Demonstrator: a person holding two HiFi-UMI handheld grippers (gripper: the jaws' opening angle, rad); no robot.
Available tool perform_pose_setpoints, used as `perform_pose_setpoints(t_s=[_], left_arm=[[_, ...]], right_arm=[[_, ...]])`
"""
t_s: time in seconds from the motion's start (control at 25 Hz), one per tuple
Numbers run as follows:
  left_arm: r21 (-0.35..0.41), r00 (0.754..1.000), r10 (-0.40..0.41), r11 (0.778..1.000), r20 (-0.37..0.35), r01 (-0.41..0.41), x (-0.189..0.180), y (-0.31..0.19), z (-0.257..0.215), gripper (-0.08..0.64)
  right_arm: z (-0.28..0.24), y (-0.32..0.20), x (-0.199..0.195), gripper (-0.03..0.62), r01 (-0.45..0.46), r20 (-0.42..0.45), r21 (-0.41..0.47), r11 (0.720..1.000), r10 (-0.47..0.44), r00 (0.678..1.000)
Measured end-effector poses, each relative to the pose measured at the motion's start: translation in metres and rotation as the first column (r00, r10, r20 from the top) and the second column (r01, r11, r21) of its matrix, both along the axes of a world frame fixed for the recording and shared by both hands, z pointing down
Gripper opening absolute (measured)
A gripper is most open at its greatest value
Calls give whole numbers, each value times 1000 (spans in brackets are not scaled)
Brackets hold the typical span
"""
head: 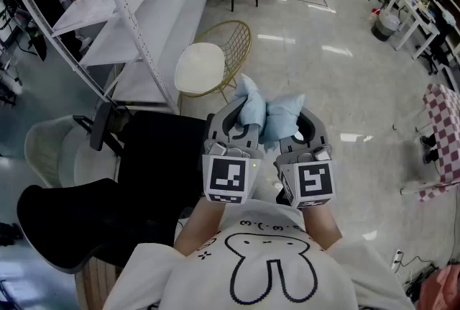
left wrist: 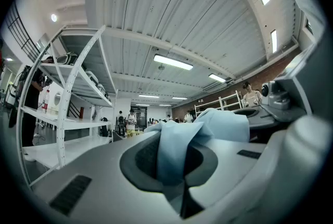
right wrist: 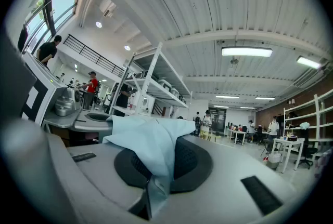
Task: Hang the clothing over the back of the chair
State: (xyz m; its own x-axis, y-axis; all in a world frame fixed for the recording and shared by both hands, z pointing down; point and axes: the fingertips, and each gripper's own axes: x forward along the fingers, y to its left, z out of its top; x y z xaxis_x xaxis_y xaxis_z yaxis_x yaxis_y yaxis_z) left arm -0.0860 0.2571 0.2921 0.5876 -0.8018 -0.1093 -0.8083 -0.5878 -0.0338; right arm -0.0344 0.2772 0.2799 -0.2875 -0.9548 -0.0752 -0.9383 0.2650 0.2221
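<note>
L gripper [head: 239, 108] and R gripper [head: 295, 114] are each clamped nearly closed on a fold of the pale blue cloth garment [head: 262, 111]. It sits bunched between them in the air, over no chair yet. To do it well: keep both pinches, spread apart so the fabric opens, and clear the black office chair [head: 79, 222] at near left. Likely target is the gold wire chair w/ cream seat [head: 215, 60] further ahead; drape evenly over its backrest. Both hands sit side by side at chest, roughly level, jaws fwd.
</note>
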Motion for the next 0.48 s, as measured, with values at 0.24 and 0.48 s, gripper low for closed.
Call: perform_pose_setpoints(t_s=[0.24,0.48], left_arm=[[-11,1000,-15,1000,12,16,0,-11,2,34],[-32,998,-51,998,26,51,8,-52,11,34]], right_arm=[[5,-9,0,35,22,-5,-14,1000,-22,1000],[11,-50,18,37,54,20,-27,998,-53,998]])
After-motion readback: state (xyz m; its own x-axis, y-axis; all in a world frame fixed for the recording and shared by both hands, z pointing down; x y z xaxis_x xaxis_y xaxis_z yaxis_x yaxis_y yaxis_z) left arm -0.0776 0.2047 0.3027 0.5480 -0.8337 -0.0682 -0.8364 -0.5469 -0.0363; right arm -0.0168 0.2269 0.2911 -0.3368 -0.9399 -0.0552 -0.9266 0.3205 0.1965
